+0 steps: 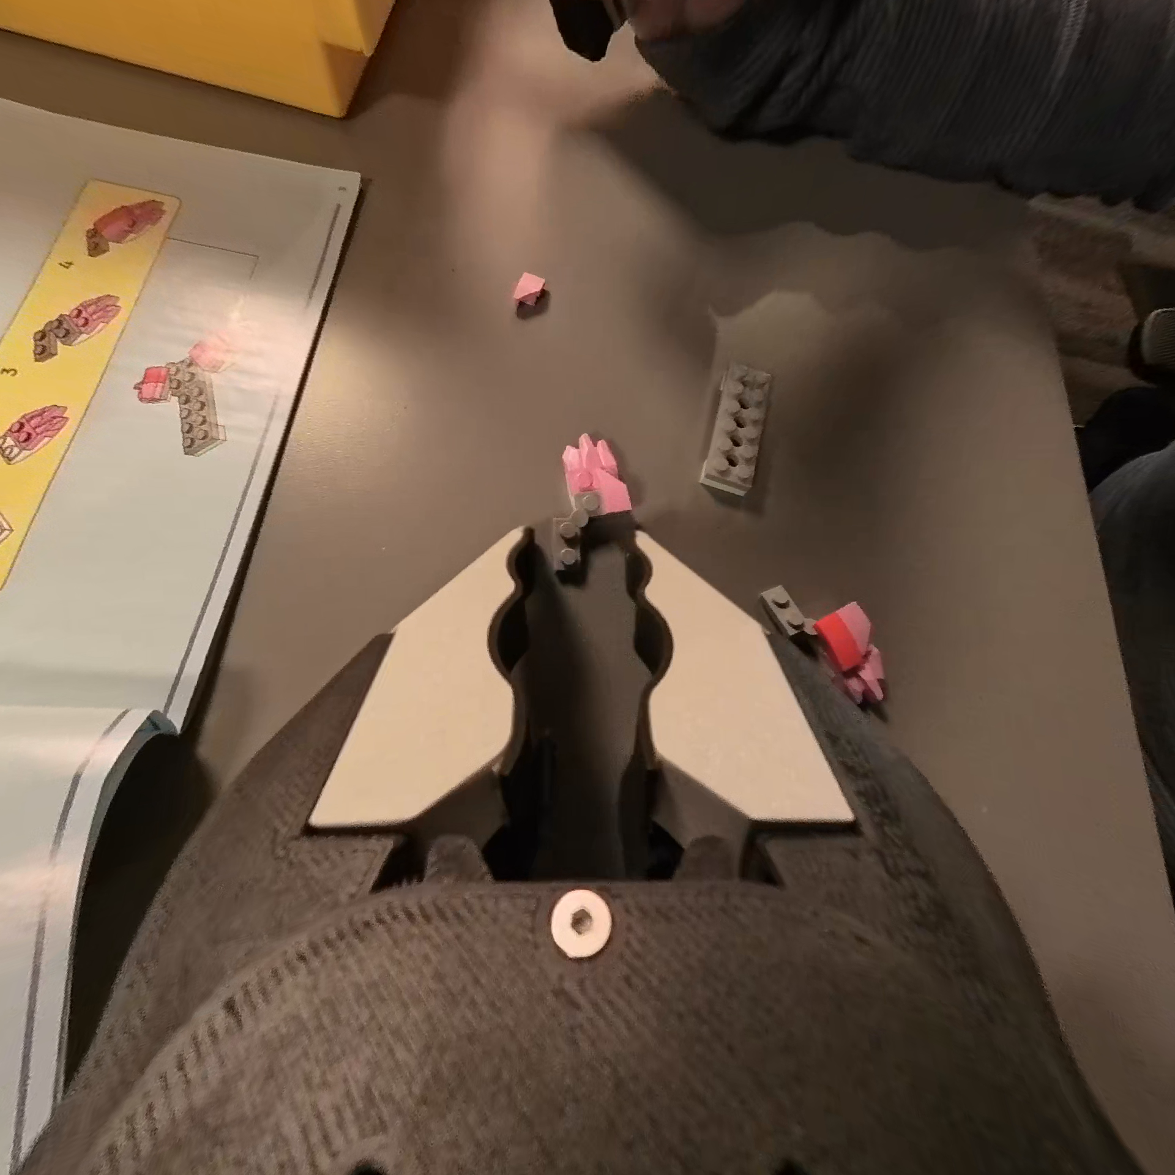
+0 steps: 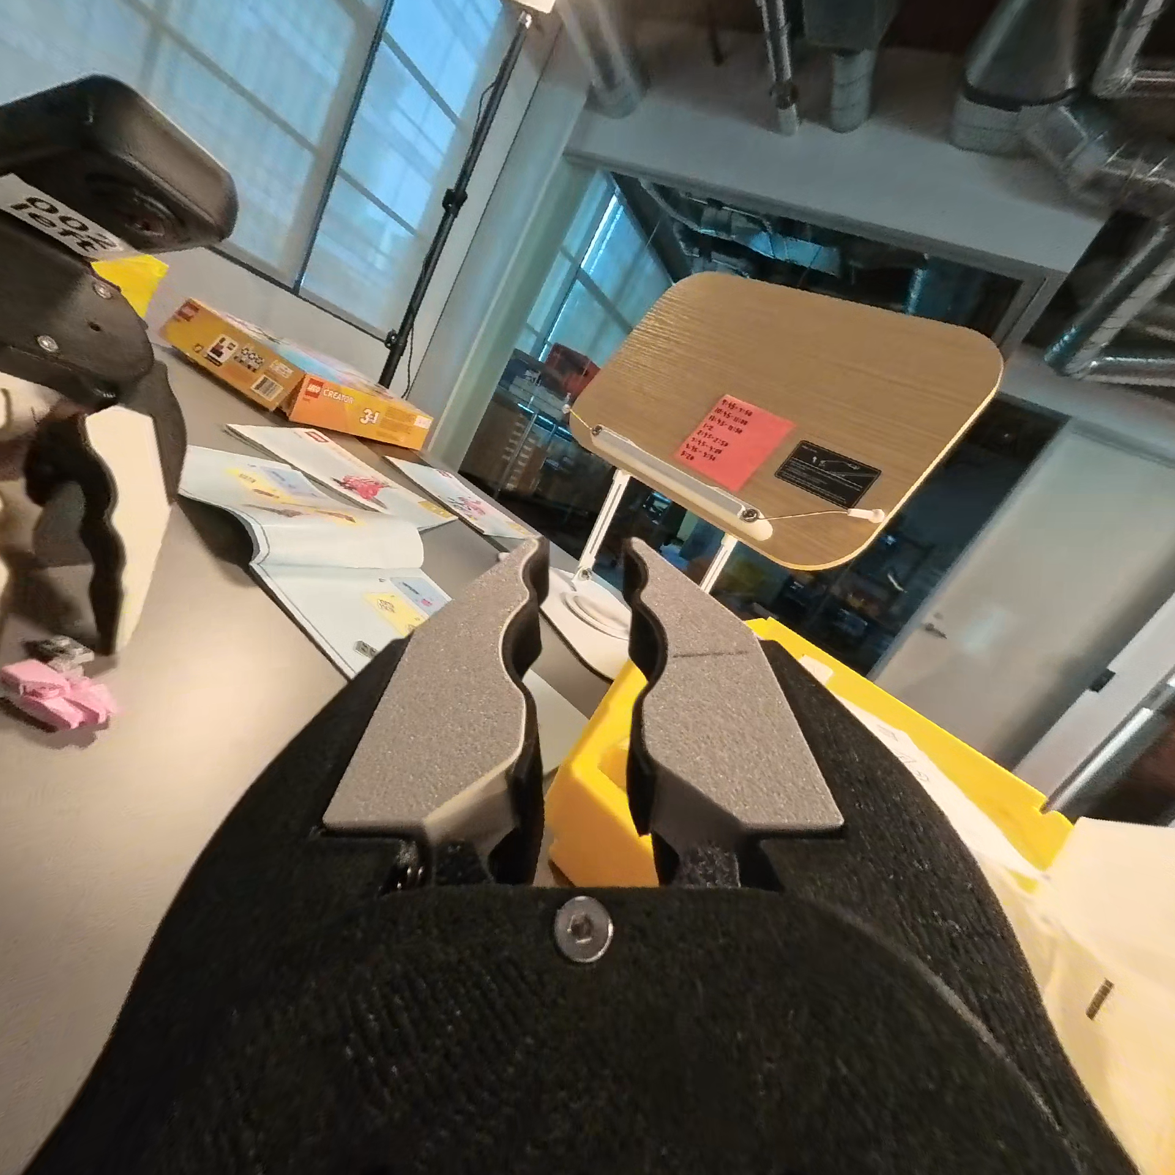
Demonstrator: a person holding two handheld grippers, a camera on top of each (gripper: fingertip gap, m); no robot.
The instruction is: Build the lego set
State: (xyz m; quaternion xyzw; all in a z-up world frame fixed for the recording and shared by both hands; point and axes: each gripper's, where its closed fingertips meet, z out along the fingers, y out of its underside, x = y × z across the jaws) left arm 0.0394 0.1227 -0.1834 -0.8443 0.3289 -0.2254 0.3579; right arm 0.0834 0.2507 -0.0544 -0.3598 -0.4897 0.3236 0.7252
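The left gripper (image 1: 582, 540) hangs over the tabletop (image 1: 445, 394) with its jaws apart. The small build of pink and grey bricks (image 1: 594, 493) lies at its very tips, toward 12 o'clock. The grey hinge-plate tail (image 1: 570, 540) of that build reaches back between the fingertips, close against the 9 o'clock finger (image 1: 445, 642), with a gap on the other side, so it is not pinched. The build's long axis runs from about 6 to 12 o'clock, nearly in line with the fingers, pink end farthest away.

A second build with a red and pink top (image 1: 849, 642) sits at 3 o'clock, just beside the outer edge of the other finger. A grey two-by-six plate (image 1: 737, 435) lies at 1 o'clock, near but apart. A loose pink slope brick (image 1: 529, 289) lies well ahead at 12 o'clock. The open instruction booklet (image 1: 159, 445) is at 9 o'clock.

The right gripper (image 2: 584, 559) is raised and tilted upward, jaws apart with nothing between them, pointing toward a wooden book stand (image 2: 795, 413) and above a yellow bin (image 2: 597, 807). From it, the pink build (image 2: 57, 696) lies far off at 9 o'clock, under the left gripper (image 2: 95, 528). The left gripper is much the nearer.
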